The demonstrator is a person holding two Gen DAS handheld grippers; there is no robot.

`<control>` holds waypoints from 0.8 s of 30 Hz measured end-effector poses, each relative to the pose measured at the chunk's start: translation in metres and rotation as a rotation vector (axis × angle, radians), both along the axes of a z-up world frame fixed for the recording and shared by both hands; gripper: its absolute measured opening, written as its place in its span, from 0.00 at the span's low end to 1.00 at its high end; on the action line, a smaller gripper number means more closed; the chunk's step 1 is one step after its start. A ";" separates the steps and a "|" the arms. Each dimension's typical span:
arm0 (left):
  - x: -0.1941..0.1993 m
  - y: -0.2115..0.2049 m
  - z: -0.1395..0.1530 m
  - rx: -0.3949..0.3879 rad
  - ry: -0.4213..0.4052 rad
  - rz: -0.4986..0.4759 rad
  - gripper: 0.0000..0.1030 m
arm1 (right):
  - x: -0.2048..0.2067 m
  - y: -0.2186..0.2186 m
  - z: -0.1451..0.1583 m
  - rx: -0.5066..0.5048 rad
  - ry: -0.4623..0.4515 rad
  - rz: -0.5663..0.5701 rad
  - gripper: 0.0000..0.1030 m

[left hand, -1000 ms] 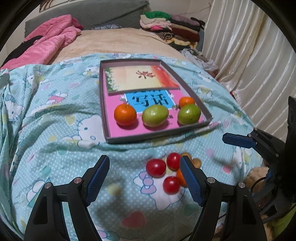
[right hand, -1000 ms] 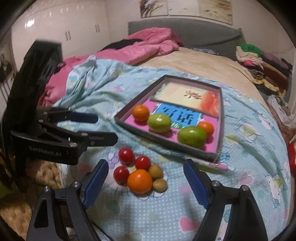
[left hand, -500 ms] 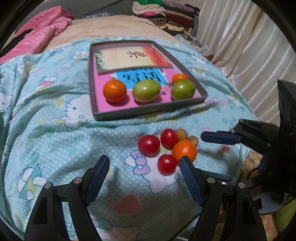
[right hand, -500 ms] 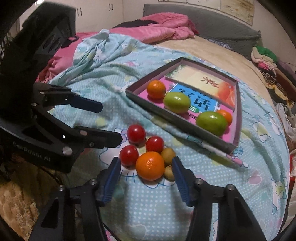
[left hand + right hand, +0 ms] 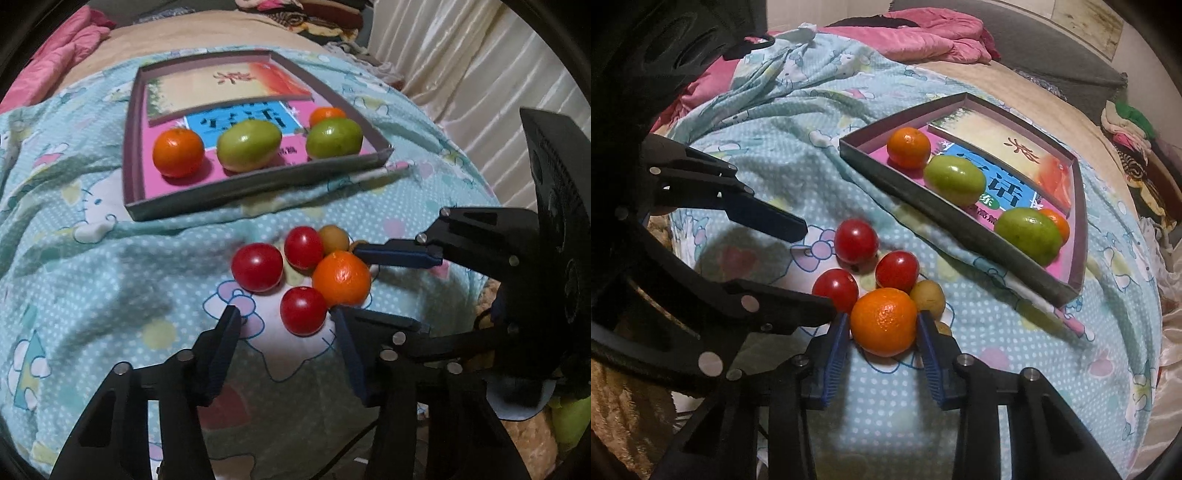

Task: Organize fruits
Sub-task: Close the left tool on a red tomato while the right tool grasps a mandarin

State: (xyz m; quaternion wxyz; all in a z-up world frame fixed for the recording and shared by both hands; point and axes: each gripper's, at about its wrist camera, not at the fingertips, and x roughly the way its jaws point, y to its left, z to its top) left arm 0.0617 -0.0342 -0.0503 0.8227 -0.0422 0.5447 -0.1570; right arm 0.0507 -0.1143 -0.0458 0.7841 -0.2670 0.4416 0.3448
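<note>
1. Light-blue cartoon-print bedspread (image 5: 92, 258), dotted fabric; carries every item below.
2. Shallow grey cardboard box lid with pink printed floor (image 5: 251, 192): lies flat on the bedspread, beyond the loose fruit. Holds one orange mandarin (image 5: 178, 152), two glossy green oval fruits (image 5: 248, 145) in a row along its near wall, and a smaller orange fruit (image 5: 327, 113) partly hidden behind the right-hand green one.
3. Right gripper (image 5: 882, 326), black frame with blue ribbed pads: jaws narrowed, pads against both sides of item 5.
4. Left gripper (image 5: 286, 345), same build: jaws spread wide, holding nothing, low over the bedspread just before the nearest tomato.
5. Loose round orange mandarin (image 5: 883, 321): on the bedspread, near edge of the pile.
6. Three red cherry tomatoes (image 5: 856, 240): clustered touching beside item 5.
7. Two small brownish-yellow round fruits (image 5: 928, 294): tucked against the mandarin's right.
</note>
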 end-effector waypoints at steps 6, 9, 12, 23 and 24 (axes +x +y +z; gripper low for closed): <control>0.009 0.005 -0.009 -0.024 0.030 0.001 0.48 | 0.004 0.002 -0.005 -0.013 -0.003 0.015 0.37; 0.012 0.009 -0.011 -0.052 0.043 0.008 0.47 | 0.008 0.002 -0.008 -0.008 0.003 0.024 0.36; 0.013 0.013 -0.011 -0.083 0.044 0.012 0.45 | 0.009 0.001 -0.007 0.007 0.006 0.026 0.35; 0.017 -0.007 -0.015 -0.046 0.030 -0.032 0.41 | 0.026 -0.026 0.017 0.164 0.040 -0.072 0.35; 0.018 -0.011 -0.015 -0.038 0.025 -0.040 0.39 | 0.028 -0.028 0.018 0.175 0.042 -0.082 0.35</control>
